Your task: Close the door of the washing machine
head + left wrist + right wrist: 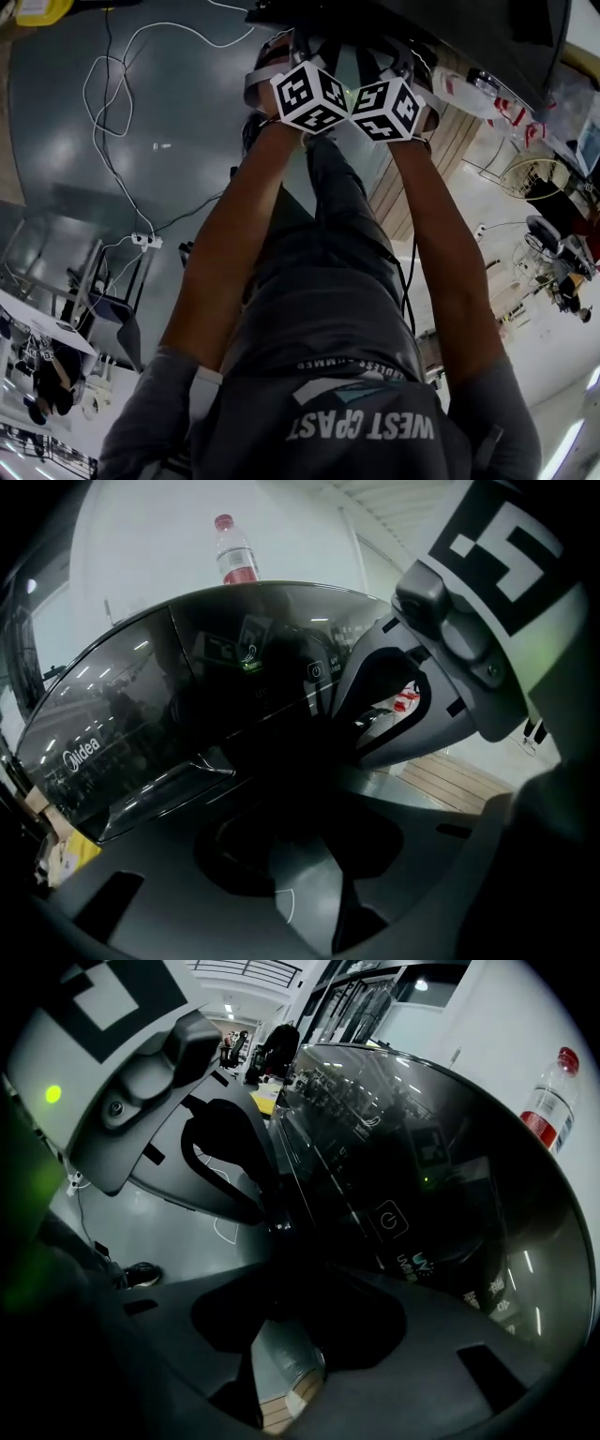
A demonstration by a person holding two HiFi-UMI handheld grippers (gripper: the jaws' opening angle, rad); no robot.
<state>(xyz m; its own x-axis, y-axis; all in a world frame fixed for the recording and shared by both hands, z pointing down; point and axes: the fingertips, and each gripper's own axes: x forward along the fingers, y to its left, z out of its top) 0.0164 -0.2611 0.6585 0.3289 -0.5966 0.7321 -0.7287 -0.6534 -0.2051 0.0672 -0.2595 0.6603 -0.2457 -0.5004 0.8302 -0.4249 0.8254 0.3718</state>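
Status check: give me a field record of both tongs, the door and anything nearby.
left tongs: close to the door; jaws too dark to read
right tongs: beside the left, likewise
washing machine door: dark glossy panel facing both tongs
bottle: red cap, upright, beyond the door's edge
power strip: on the floor

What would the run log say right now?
left gripper, right gripper: side by side at washing machine door | jaws: too dark to read

Both arms stretched forward, left gripper point(298, 73) beside right gripper point(401, 80), marker cubes nearly touching; white cable point(105, 112) on grey floor point(178, 178).
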